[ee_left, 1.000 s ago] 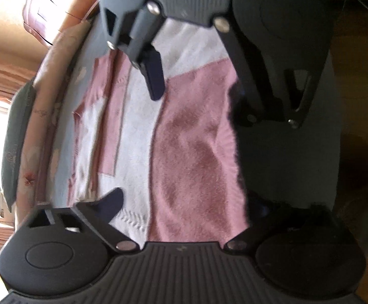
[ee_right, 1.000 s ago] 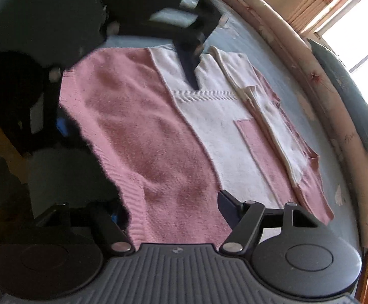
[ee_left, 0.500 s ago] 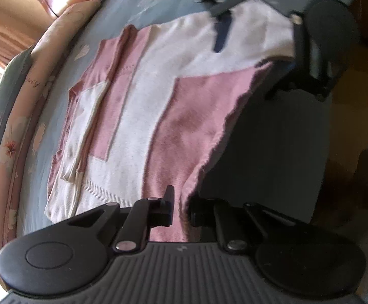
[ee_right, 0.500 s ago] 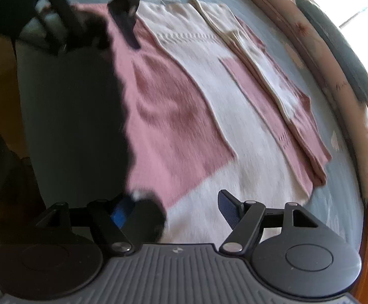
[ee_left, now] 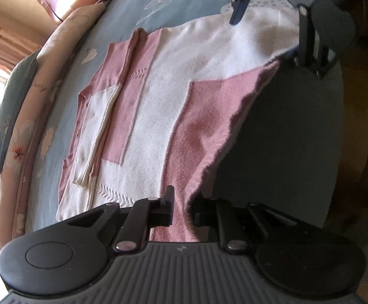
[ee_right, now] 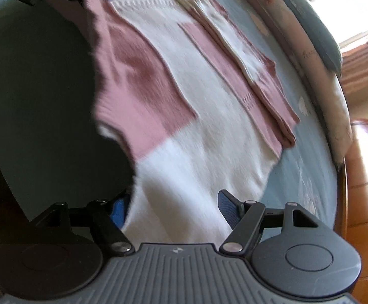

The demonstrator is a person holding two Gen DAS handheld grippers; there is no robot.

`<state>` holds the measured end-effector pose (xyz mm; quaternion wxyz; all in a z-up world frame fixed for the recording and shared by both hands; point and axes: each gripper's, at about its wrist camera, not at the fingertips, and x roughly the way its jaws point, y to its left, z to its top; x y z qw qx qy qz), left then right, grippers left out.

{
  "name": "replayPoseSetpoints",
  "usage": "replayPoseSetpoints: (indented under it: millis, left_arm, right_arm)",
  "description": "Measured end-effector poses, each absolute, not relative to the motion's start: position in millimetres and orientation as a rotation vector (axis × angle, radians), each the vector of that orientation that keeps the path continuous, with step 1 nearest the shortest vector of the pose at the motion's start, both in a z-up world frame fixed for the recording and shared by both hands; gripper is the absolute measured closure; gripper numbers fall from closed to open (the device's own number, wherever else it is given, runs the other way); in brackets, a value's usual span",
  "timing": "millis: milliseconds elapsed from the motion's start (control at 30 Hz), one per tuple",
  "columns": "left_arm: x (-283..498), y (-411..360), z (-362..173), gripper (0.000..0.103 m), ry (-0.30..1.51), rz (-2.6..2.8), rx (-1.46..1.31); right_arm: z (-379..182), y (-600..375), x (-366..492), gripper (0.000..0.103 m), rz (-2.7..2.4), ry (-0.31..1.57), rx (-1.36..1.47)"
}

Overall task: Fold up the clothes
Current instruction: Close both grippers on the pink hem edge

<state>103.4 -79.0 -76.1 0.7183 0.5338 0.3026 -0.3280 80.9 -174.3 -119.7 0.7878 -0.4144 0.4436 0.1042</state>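
Sweater [ee_left: 158,116]: pink and white knit, lay spread on the blue bedspread [ee_left: 138,7], a sleeve folded in along its far side; near edge raised off the bed.
Left gripper [ee_left: 181,202]: jaws narrow and just easing apart — pink hem pinched between them at one near corner.
Right gripper [ee_right: 171,207]: jaws wide, straddling the white near corner; the pads did not press the knit.
Far side: floral bolster [ee_left: 29,116] along the bed's edge, grey pillow [ee_left: 9,116] behind it.
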Motion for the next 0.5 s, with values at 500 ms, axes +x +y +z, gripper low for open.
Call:
replayPoseSetpoints:
  millis: [500]
  left_arm:
    - [92,-77,-89,0.084,0.681,-0.745,1.257]
  right_arm:
    - [-120,-194,63,0.054,0.292,0.938,-1.006]
